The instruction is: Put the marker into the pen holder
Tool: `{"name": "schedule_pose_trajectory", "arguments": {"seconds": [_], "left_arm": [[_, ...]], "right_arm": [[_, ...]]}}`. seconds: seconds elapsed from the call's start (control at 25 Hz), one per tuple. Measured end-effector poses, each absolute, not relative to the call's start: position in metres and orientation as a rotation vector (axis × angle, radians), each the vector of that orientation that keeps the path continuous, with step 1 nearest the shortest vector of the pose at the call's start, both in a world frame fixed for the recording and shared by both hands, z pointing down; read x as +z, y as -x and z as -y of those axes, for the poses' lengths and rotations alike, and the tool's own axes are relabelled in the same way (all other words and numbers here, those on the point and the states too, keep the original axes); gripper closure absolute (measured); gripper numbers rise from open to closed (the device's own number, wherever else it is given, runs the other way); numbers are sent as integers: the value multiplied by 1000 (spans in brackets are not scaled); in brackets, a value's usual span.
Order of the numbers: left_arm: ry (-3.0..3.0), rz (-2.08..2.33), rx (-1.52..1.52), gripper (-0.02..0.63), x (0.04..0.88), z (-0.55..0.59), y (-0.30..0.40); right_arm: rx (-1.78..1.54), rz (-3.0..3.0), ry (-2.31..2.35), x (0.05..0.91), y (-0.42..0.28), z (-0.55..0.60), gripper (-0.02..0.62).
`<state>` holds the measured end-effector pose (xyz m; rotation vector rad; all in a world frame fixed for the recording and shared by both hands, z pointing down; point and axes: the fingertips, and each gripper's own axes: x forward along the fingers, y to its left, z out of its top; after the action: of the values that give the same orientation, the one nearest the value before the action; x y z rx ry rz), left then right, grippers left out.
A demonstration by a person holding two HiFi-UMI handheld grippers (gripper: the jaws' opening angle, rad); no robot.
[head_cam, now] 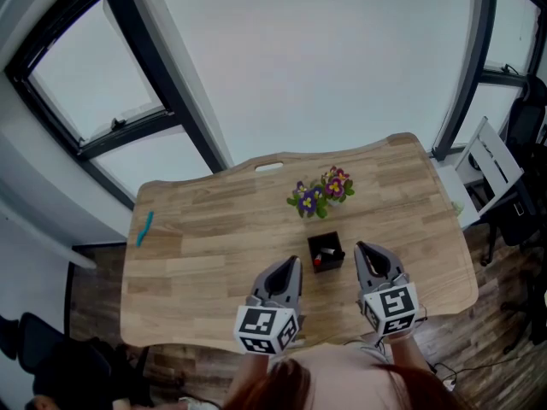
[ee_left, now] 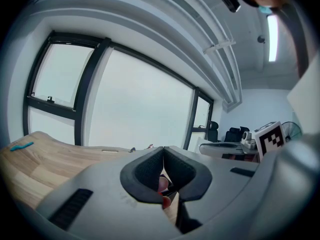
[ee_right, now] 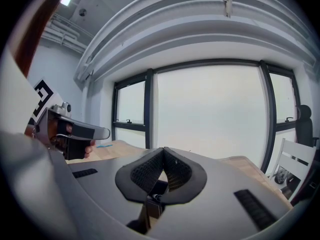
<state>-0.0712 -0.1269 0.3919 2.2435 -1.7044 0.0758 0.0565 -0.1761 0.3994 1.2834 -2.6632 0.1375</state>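
Observation:
A black square pen holder [head_cam: 326, 252] stands on the wooden table [head_cam: 214, 246], with a red-and-white marker-like thing [head_cam: 319, 260] inside it. A teal pen-shaped thing [head_cam: 144, 227] lies far off at the table's left edge; it also shows as a teal streak [ee_left: 21, 146]. My left gripper [head_cam: 294, 262] hovers just left of the holder, and my right gripper [head_cam: 360, 248] just right of it. Both have their tips pressed together with nothing held, as the left gripper [ee_left: 163, 148] and right gripper [ee_right: 163, 149] show in their own views. Something red [ee_left: 163, 186] peeks through the gap under the left jaws.
A small bunch of purple and pink flowers [head_cam: 321, 192] stands just behind the holder. Large windows rise beyond the table's far edge. A white shelf and dark office chairs [head_cam: 504, 186] stand to the right of the table. A slot [head_cam: 267, 166] is cut near the table's far edge.

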Motion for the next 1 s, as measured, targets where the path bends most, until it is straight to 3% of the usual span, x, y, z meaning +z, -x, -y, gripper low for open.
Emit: {"name": "schedule_pose_trajectory", "arguments": {"seconds": [1.0], "left_arm": [[-2254,1681,74,604,396,134,72]], "right_arm": [[157,2656,-1271,406,-51,182,595]]}}
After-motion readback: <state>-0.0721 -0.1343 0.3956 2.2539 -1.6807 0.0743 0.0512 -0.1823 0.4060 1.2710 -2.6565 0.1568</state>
